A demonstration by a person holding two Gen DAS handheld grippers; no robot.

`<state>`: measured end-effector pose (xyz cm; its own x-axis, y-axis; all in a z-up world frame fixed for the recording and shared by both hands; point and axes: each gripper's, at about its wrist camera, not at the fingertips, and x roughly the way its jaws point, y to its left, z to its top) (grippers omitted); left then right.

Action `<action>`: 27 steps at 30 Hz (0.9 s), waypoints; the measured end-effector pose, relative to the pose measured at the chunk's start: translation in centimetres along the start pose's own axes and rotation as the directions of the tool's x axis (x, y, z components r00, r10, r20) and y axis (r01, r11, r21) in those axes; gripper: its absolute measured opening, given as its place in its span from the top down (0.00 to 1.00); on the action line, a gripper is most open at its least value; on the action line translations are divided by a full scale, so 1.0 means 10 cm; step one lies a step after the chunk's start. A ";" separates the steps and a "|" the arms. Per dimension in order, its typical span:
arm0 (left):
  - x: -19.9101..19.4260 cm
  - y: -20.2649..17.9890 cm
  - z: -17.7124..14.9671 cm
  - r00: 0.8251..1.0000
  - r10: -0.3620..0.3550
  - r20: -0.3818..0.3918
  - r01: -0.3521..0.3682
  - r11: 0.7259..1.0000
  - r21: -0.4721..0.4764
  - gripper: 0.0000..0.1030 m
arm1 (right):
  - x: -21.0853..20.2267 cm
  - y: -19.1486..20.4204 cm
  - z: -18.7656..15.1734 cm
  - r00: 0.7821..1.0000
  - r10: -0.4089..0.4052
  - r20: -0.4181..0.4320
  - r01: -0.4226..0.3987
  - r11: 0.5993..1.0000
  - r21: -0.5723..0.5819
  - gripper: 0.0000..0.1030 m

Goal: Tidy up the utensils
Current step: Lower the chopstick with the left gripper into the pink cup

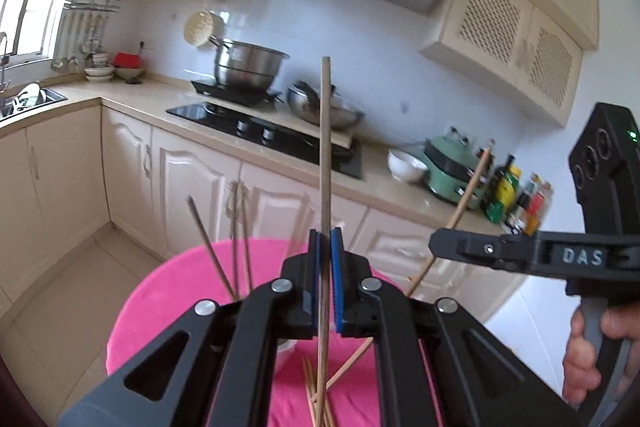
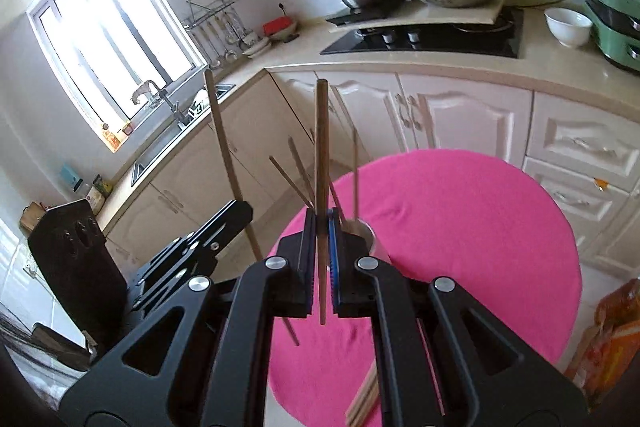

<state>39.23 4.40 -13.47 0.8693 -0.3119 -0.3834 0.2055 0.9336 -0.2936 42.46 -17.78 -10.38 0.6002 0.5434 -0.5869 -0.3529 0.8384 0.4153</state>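
In the left wrist view, my left gripper (image 1: 325, 251) is shut on a wooden chopstick (image 1: 325, 147) that stands upright between its blue pads. To the right, my right gripper (image 1: 436, 247) holds a second chopstick (image 1: 468, 195) at a slant. The right wrist view shows the right gripper (image 2: 321, 227) shut on that dark brown chopstick (image 2: 321, 147), with the left gripper (image 2: 245, 213) beside it. Both are raised above a round table under a pink cloth (image 2: 460, 227). A metal cup (image 2: 371, 239) holds several chopsticks (image 2: 298, 171). Loose chopsticks (image 1: 316, 395) lie on the cloth below.
Behind the table runs a beige kitchen counter (image 1: 132, 99) with a black hob (image 1: 256, 131), steel pots (image 1: 244, 63), a white bowl (image 1: 406, 165), a green appliance (image 1: 448, 167) and bottles (image 1: 512, 195). A sink (image 2: 168, 135) sits under the window. An orange bag (image 2: 612, 331) stands right of the table.
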 end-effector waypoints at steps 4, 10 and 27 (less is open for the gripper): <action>0.15 0.22 0.08 0.999 0.017 0.037 -0.015 0.999 -0.046 0.95 | 0.20 0.10 0.10 1.000 -0.026 0.011 0.026 1.000 -0.010 0.94; 0.43 0.47 0.17 0.997 0.036 0.065 -0.030 0.996 -0.082 0.95 | 0.43 0.15 0.21 0.996 -0.087 0.032 0.087 0.996 -0.020 0.94; 0.95 0.56 0.00 0.999 0.028 0.021 -0.027 0.999 -0.040 0.94 | 0.88 0.09 0.17 0.982 -0.187 -0.017 0.186 0.980 -0.066 0.94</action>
<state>48.59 6.64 -18.77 0.8840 -0.2817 -0.3731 0.1634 0.9339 -0.3179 48.67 -12.29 -13.96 0.6436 0.3773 -0.6658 -0.2818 0.9257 0.2522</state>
